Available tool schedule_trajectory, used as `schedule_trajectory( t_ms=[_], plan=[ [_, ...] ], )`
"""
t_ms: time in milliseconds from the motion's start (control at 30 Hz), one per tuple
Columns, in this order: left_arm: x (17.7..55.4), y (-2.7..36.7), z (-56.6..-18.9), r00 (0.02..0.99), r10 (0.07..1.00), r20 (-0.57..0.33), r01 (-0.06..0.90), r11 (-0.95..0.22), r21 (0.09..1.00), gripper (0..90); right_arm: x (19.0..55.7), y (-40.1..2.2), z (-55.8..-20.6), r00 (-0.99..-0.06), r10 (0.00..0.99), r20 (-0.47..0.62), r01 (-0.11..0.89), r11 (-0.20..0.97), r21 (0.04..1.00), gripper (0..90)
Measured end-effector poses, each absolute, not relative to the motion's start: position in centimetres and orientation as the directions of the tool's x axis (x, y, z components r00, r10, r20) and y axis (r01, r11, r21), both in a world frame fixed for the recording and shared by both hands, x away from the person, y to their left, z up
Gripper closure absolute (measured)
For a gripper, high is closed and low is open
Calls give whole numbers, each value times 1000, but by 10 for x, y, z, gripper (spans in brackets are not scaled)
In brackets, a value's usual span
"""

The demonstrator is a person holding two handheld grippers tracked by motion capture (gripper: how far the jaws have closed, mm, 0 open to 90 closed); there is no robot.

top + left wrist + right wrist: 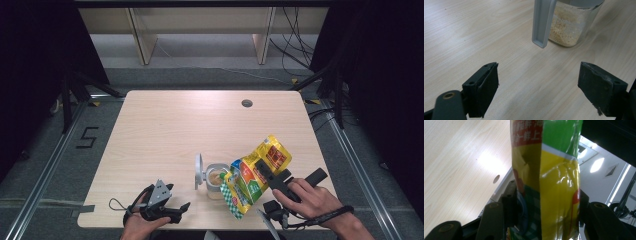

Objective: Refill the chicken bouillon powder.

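I judge the pour well underway: the jar (216, 181) stands open on the counter (165, 130), lid flipped up, roughly half full of beige grains. My right tongs (262, 168) pinch the yellow-green bag (252, 175), tilted mouth-down over the jar's rim. My left tongs (186, 206) rest spread and empty, just left of the jar. Emptying the bag and closing the lid remain.
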State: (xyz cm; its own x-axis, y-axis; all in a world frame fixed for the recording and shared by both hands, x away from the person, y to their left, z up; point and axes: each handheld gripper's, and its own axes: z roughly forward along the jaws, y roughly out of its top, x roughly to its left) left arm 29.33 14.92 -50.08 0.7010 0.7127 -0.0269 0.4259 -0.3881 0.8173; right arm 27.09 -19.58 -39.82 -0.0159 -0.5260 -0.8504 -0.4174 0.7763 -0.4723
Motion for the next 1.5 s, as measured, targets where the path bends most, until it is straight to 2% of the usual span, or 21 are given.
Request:
schedule_trajectory(
  t_ms=[167,267,367,433,500,567,867,967,1033,1100,1500],
  plan=[
    [294,150,-500,707,707,-28,425,-392,816,164,272,-192,-400,-11,-527,-850,-426,772,-472,534],
    [295,151,-500,717,698,3,402,-416,816,164,274,-192,-400,-13,-526,-850,-420,775,-472,535],
    [294,151,-500,710,704,-19,422,-403,812,164,277,-193,-399,-18,-531,-847,-413,776,-477,536],
    [295,151,-500,714,701,7,402,-417,815,164,278,-196,-399,-19,-531,-847,-407,778,-478,536],
    [293,149,-500,701,713,-25,427,-392,815,164,278,-198,-399,-18,-537,-843,-403,776,-485,537],
    [295,151,-500,716,698,18,398,-429,811,164,277,-200,-400,-24,-528,-849,-403,782,-475,537],
    [295,150,-500,717,697,-3,405,-413,816,164,272,-202,-402,-31,-520,-854,-405,787,-465,538],
    [295,151,-500,716,698,18,399,-431,809,164,271,-199,-403,-29,-527,-849,-413,780,-470,538],
    [294,149,-501,702,712,-24,425,-392,816,164,272,-197,-403,-29,-526,-850,-419,778,-468,538],
    [295,152,-499,720,694,16,400,-434,807,164,272,-196,-403,-28,-529,-848,-419,777,-470,538],
    [295,150,-501,715,699,3,400,-413,818,164,274,-198,-400,-20,-534,-845,-410,775,-481,553]
  ],
)
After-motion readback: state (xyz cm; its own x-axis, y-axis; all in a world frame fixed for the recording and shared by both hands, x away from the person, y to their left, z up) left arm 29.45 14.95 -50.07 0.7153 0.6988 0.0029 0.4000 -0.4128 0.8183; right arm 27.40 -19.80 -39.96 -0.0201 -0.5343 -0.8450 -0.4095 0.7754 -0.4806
